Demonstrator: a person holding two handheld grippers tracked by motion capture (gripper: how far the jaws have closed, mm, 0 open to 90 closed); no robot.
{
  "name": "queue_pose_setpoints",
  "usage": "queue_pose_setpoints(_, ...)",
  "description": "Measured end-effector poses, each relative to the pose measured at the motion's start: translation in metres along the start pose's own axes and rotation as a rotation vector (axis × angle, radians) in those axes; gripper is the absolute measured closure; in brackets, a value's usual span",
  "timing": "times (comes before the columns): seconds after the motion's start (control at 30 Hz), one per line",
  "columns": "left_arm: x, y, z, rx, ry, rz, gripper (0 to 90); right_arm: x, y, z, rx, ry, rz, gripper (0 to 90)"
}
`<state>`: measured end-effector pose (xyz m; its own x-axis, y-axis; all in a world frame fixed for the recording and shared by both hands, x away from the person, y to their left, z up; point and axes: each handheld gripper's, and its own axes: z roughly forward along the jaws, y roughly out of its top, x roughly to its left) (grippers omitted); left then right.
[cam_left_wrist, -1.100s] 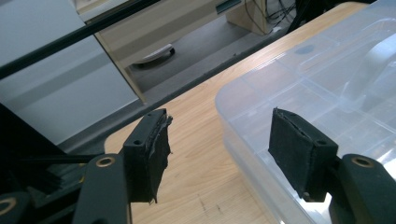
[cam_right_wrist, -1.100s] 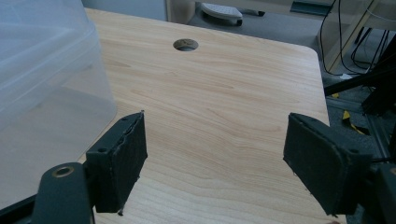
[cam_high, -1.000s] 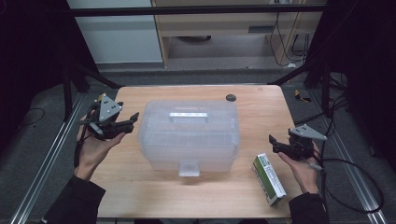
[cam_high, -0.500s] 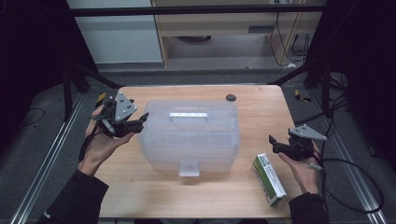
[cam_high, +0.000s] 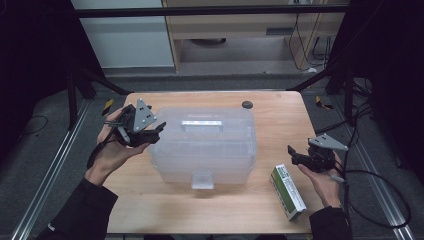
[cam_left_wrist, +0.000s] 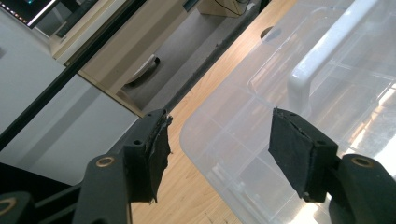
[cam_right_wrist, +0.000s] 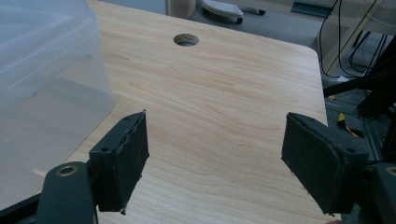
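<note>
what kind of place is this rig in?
Likely a lab or workshop data-collection station: a light wooden table boxed in by a black metal frame, loose black cables on the grey floor, beige office cabinet behind.

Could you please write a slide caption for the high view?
Left gripper at the clear lidded box, right gripper open above the green carton.

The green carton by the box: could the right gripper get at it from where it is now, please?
Probably yes. The right gripper is open and beside the carton, which lies flat on the table with nothing on it; the box stands clear to its left.
</note>
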<state>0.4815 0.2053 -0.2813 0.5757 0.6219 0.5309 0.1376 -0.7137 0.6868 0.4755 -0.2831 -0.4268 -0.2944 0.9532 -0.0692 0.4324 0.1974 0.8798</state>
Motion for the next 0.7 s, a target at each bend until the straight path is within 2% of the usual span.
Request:
queue_pose_setpoints(0.4,-0.008,0.012,0.004,0.019,-0.023,0.079,37.3,0.000,-0.001,0.001,0.012,0.008,-0.002,22.6)
queue_pose_setpoints(0.7,-0.019,0.019,0.006,0.036,-0.041,0.144,37.6,0.000,-0.002,0.001,0.018,0.013,-0.006,22.8)
